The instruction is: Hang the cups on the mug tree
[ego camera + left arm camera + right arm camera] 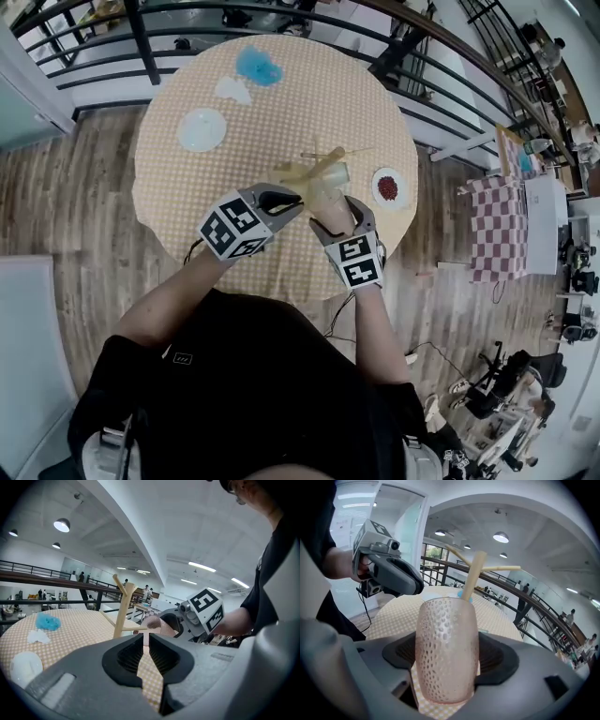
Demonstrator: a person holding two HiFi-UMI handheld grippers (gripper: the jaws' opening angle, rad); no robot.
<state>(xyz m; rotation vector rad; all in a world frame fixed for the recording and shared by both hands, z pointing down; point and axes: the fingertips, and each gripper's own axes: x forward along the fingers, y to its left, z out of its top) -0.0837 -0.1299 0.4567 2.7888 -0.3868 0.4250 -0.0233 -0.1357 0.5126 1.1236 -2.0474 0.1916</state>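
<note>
A wooden mug tree (323, 167) stands right of the middle of the round checkered table (187, 202). In the right gripper view a dimpled pink cup (446, 644) stands upright between the pads, its mouth toward the tree's trunk (472, 581). My right gripper (334, 217) is shut on that cup just short of the tree. My left gripper (292, 200) hovers beside it on the left, jaws together with nothing between them (146, 646). From the left gripper view, the tree (123, 609) is ahead, with the right gripper (187, 620) and the pink cup (152, 623) to its right.
A white plate (202, 129), a crumpled white piece (232, 89) and a blue clump (258, 66) lie on the far left part of the table. A small dish of red bits (387, 187) sits right of the tree. A dark railing (281, 37) runs behind the table.
</note>
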